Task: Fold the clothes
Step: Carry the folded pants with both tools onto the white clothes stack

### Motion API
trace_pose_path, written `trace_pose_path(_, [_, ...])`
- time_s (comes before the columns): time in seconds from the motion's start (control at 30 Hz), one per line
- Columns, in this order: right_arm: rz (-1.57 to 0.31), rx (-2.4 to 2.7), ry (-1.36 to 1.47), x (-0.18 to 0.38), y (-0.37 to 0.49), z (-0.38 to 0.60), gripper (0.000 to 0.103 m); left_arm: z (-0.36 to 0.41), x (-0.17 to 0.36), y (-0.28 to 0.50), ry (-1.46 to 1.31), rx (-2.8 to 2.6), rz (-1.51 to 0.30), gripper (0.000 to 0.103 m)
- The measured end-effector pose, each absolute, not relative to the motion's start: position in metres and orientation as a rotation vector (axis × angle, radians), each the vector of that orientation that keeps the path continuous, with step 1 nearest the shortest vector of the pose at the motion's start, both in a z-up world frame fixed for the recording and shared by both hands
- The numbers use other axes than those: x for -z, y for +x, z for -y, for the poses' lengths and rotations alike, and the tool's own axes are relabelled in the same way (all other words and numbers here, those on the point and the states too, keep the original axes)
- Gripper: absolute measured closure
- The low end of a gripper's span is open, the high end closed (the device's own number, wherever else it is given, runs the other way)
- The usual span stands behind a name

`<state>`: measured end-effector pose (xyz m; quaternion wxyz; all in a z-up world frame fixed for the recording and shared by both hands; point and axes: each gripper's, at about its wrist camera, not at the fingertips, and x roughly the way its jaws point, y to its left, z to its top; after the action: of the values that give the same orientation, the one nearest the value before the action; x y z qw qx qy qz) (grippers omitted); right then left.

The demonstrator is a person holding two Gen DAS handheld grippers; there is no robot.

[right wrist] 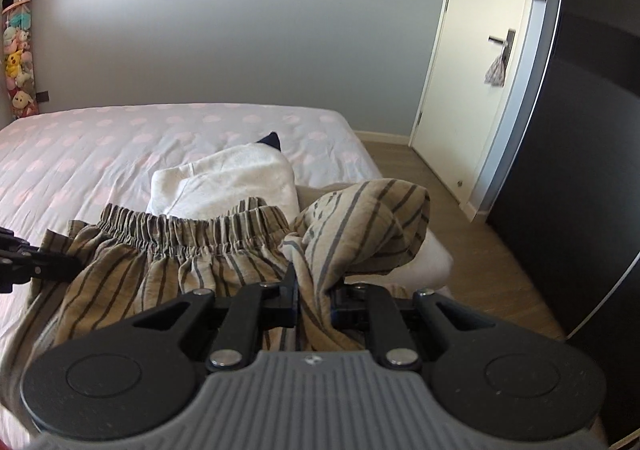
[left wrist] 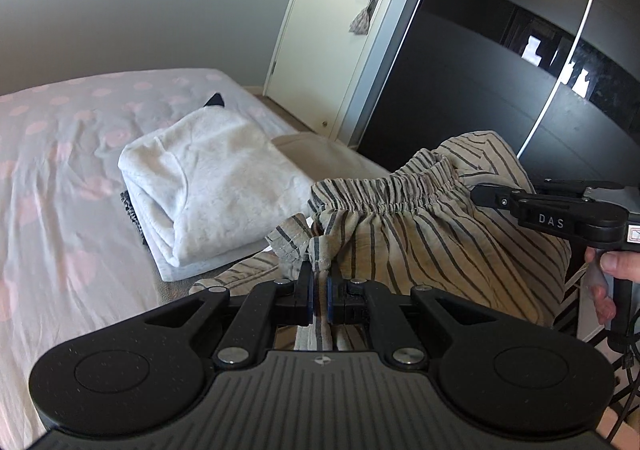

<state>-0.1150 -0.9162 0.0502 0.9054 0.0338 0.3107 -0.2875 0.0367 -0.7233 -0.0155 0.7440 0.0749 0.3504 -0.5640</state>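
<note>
Beige striped trousers (left wrist: 432,234) with an elastic waistband hang stretched between both grippers, just above the near corner of the bed. My left gripper (left wrist: 319,282) is shut on a bunched corner of the fabric at the waistband's left end. My right gripper (right wrist: 314,290) is shut on a thick fold of the same striped trousers (right wrist: 208,262) at the right end. The right gripper (left wrist: 480,196) also shows at the right edge of the left wrist view, held by a hand. The left gripper (right wrist: 76,264) pokes in at the left of the right wrist view.
A folded white fleece garment (left wrist: 216,178) lies on the bed (left wrist: 60,178), which has a pink-spotted sheet, with dark clothes under it. A white door (right wrist: 476,90) and a dark glossy wardrobe (right wrist: 580,170) stand to the right. Wooden floor (right wrist: 460,234) runs beside the bed.
</note>
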Motion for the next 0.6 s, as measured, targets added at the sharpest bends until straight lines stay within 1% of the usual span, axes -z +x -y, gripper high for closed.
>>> trace_pose_path(0.1, [-0.687, 0.572, 0.084, -0.027, -0.098, 0.93, 0.088, 0.732, 0.025, 0.042, 0.195, 1.22, -0.782, 0.099])
trace_pose_path(0.27, [-0.715, 0.56, 0.158, 0.003, -0.094, 0.952, 0.087, 0.743, 0.049, 0.049, 0.233, 1.202, -0.826, 0.099])
trace_pose_path(0.37, [-0.694, 0.574, 0.24, 0.009, -0.098, 0.963, 0.073, 0.744, 0.055, 0.048, 0.241, 1.197, -0.837, 0.099])
trace_pose_path(0.43, [-0.674, 0.583, 0.281, 0.007, -0.102, 0.967, 0.071, 0.742, 0.053, 0.048, 0.237, 1.2, -0.84, 0.099])
trace_pose_path(0.5, [-0.651, 0.619, 0.294, -0.002, -0.11, 0.968, 0.058, 0.741, 0.048, 0.048, 0.235, 1.205, -0.842, 0.098])
trace_pose_path(0.53, [-0.638, 0.642, 0.297, -0.007, -0.115, 0.968, 0.056, 0.739, 0.045, 0.048, 0.232, 1.207, -0.841, 0.098])
trace_pose_path(0.57, [-0.623, 0.661, 0.311, -0.013, -0.122, 0.969, 0.051, 0.738, 0.042, 0.048, 0.231, 1.206, -0.839, 0.096])
trace_pose_path(0.6, [-0.607, 0.68, 0.324, -0.018, -0.128, 0.969, 0.049, 0.736, 0.039, 0.048, 0.232, 1.204, -0.836, 0.095])
